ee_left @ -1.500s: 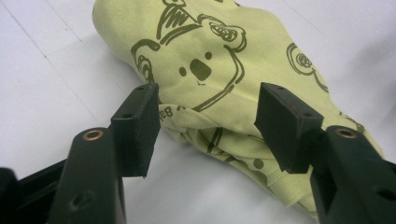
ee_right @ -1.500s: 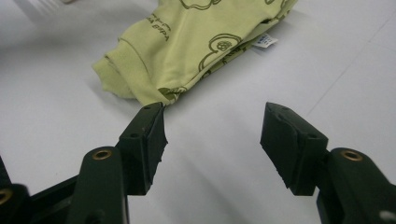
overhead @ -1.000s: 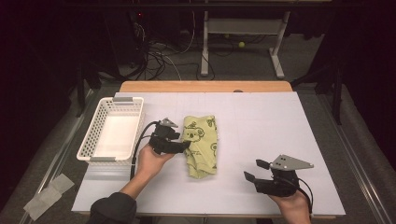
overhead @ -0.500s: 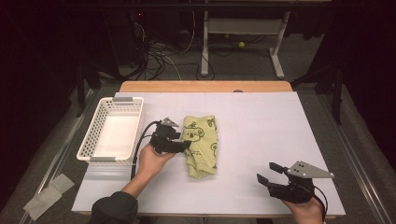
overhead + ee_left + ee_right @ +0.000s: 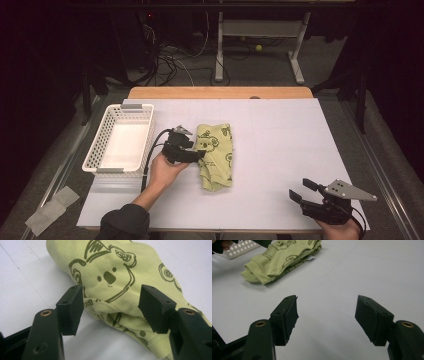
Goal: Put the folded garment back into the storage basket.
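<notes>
One folded green cloth (image 5: pixel 215 156) lies on the white table (image 5: pixel 280 145), a little left of centre; one white basket (image 5: pixel 121 139) stands at the cloth's 9 o'clock, near the table's left edge. Two grippers are in hand.

The left gripper (image 5: pixel 199 154) sits between basket and cloth, at the cloth's 9 o'clock, its tips at the cloth's left edge. In the left gripper view its jaws stand apart on either side of the folded edge (the one with the printed bear face), the cloth (image 5: pixel 130 290) between them but the pads (image 5: pixel 72 307) not pressing on it; the jaws have just been opening a little more.

The right gripper (image 5: pixel 302 190) is at the cloth's 4 o'clock, well apart from it, near the table's front right corner. Its jaws are spread wide over bare table, and the cloth (image 5: pixel 279 260) lies far off at 11 o'clock in the right gripper view.
</notes>
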A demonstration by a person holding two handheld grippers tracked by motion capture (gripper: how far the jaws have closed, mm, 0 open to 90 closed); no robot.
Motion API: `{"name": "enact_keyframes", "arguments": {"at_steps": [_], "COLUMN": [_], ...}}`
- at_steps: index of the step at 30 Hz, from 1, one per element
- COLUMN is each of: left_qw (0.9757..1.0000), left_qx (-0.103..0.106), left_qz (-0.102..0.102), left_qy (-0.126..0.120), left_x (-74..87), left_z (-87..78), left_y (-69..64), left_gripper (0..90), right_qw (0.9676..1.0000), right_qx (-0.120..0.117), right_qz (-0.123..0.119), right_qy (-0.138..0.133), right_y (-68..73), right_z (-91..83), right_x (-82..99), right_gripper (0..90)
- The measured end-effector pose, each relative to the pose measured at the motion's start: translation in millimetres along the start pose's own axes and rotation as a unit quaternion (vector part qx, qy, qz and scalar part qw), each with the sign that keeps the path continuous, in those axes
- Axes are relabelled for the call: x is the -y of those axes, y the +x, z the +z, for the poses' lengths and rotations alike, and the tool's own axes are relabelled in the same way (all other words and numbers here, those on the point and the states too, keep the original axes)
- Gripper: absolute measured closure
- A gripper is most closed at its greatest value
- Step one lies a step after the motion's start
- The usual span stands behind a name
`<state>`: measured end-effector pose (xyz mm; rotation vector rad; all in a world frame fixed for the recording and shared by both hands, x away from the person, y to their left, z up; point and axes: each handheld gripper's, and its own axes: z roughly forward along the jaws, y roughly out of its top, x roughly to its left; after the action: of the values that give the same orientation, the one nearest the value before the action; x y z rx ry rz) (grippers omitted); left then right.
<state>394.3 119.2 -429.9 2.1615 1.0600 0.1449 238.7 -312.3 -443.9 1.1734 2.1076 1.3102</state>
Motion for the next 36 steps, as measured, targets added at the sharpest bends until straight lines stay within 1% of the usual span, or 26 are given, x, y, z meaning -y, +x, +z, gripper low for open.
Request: {"name": "enact_keyframes", "arguments": {"at_steps": [3,6,11,12,15,18,20,23,25,28,33,36], "left_qw": [1.0,1.0,1.0,1.0,0.9999,0.9997,0.9993,0.9984,0.9981,0.9975,0.9966,0.9962], "left_qx": [-0.002,-0.005,-0.002,-0.002,0.0,0.004,0.008,0.015,0.015,0.015,0.013,0.013], "left_qz": [-0.004,-0.004,-0.004,-0.007,-0.01,-0.021,-0.035,-0.051,-0.055,-0.059,-0.059,-0.06], "left_qy": [-0.003,0.0,-0.003,-0.004,0.005,0.009,0.011,0.018,0.026,0.037,0.055,0.062], "left_x": [-0.9,-3.9,-12.6,-14.7,-21.1,-25.5,-26.8,-26.9,-26.6,-26.0,-24.6,-23.7], "left_z": [0.9,1.4,1.9,2.9,6.6,12.0,16.5,23.4,28.0,33.7,40.4,43.4], "left_y": [1.4,3.5,2.7,2.2,2.2,3.7,6.7,11.8,13.3,14.6,15.5,15.7], "left_gripper": [32.8,31.2,30.1,29.2,27.4,24.7,24.4,23.1,23.0,22.0,21.1,20.7], "right_qw": [0.9999,0.9997,0.999,0.9988,0.9984,0.998,0.9977,0.9977,0.9978,0.9978,0.9979,0.998], "right_qx": [0.007,0.016,0.029,0.031,0.036,0.038,0.041,0.045,0.045,0.045,0.046,0.046], "right_qz": [0.007,0.016,0.033,0.036,0.039,0.044,0.047,0.04,0.039,0.04,0.038,0.038], "right_qy": [-0.002,-0.005,-0.01,-0.013,-0.019,-0.025,-0.027,-0.033,-0.03,-0.026,-0.024,-0.023], "right_y": [-5.1,-10.1,-16.9,-18.1,-20.5,-23.2,-24.6,-23.8,-23.9,-24.5,-24.0,-24.0], "right_z": [-4.1,-8.6,-18.7,-20.7,-24.5,-26.5,-26.3,-26.4,-25.5,-24.5,-23.8,-23.1], "right_x": [6.0,13.2,26.2,28.7,35.2,38.2,37.9,36.8,37.2,38.1,38.7,39.0], "right_gripper": [34.2,33.5,32.9,32.8,32.7,32.7,32.5,32.4,32.3,32.3,32.3,32.3]}}
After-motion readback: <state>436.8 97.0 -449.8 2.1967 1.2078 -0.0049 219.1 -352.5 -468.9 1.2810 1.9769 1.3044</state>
